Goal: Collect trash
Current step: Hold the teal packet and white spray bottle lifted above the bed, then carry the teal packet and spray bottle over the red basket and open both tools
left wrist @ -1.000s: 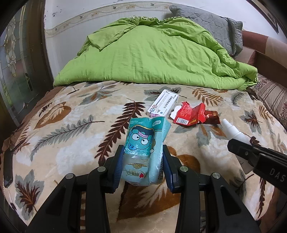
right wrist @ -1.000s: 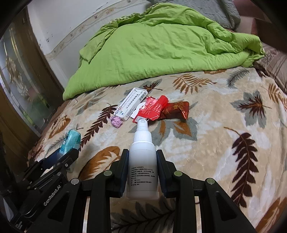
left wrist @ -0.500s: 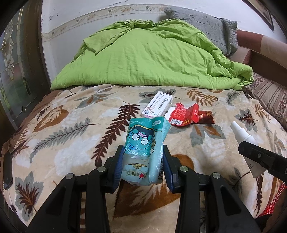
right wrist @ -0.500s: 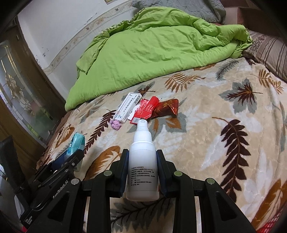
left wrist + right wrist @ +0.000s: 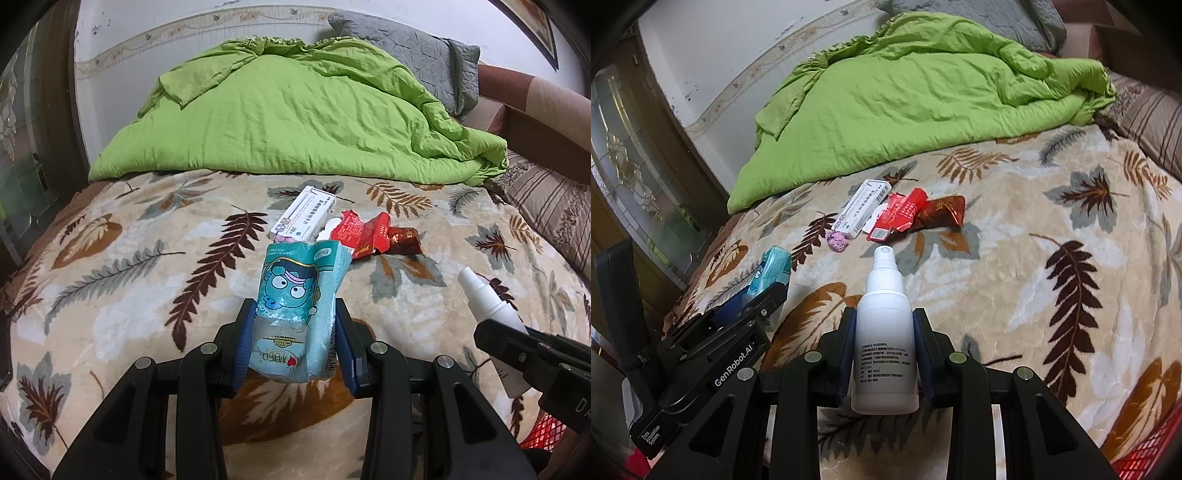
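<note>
My left gripper [image 5: 295, 332] is shut on a teal cartoon-printed pouch [image 5: 295, 302] and holds it above the leaf-patterned blanket. My right gripper [image 5: 884, 350] is shut on a white spray bottle [image 5: 884, 332], nozzle pointing forward. The bottle [image 5: 487, 306] also shows at the right of the left wrist view, and the pouch [image 5: 772, 273] at the left of the right wrist view. On the blanket farther back lie a white medicine box [image 5: 304, 218], a red torn wrapper [image 5: 360, 232], a dark red wrapper [image 5: 404, 240] and a pink crumpled wad [image 5: 837, 242].
A green quilt [image 5: 288, 122] is heaped at the back of the bed, with a grey pillow [image 5: 413, 48] behind it. A striped pillow [image 5: 550, 206] lies at the right. A red mesh basket [image 5: 1145, 454] shows at the lower right, beside the bed edge.
Both grippers have drawn back from the bed with their loads still held. The items on the blanket look farther off, and the red basket has come into view at the lower right.
</note>
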A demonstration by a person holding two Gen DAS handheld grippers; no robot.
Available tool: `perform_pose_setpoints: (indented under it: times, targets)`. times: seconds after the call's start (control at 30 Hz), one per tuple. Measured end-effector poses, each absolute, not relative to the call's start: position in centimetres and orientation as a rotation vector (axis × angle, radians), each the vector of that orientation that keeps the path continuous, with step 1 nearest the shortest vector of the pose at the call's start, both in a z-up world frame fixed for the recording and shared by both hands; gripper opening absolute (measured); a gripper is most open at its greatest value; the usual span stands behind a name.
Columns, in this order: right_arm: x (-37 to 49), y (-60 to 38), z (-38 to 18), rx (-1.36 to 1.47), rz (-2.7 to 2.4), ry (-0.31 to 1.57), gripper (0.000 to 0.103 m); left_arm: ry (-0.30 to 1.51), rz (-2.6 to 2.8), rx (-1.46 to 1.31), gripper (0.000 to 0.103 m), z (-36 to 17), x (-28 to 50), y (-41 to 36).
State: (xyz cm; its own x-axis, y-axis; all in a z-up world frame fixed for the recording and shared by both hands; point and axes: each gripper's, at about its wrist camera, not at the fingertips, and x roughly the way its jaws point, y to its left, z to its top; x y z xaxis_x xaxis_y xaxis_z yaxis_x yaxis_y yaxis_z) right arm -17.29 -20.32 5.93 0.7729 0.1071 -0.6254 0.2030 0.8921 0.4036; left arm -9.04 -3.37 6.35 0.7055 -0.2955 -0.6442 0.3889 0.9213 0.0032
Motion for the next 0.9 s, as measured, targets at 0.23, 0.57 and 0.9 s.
perform_pose_setpoints:
  times: [0.23, 0.57, 0.9]
  targets:
    - [-16.8, -20.3, 5.5, 0.472, -0.048, 0.725, 0.032, 0.709, -0.402, 0.146, 0.039, 5.9, -8.5, -3.9]
    - [-15.5, -20.7, 4.8, 0.499, -0.031, 0.762, 0.032, 0.741, -0.425, 0.153, 0.039, 5.3, -7.6, -4.5]
    - [-15.7, -21.8, 5.0, 0.514, -0.036, 0.762, 0.032, 0.758, -0.445, 0.174, 0.039, 4.7, -7.4, -5.5]
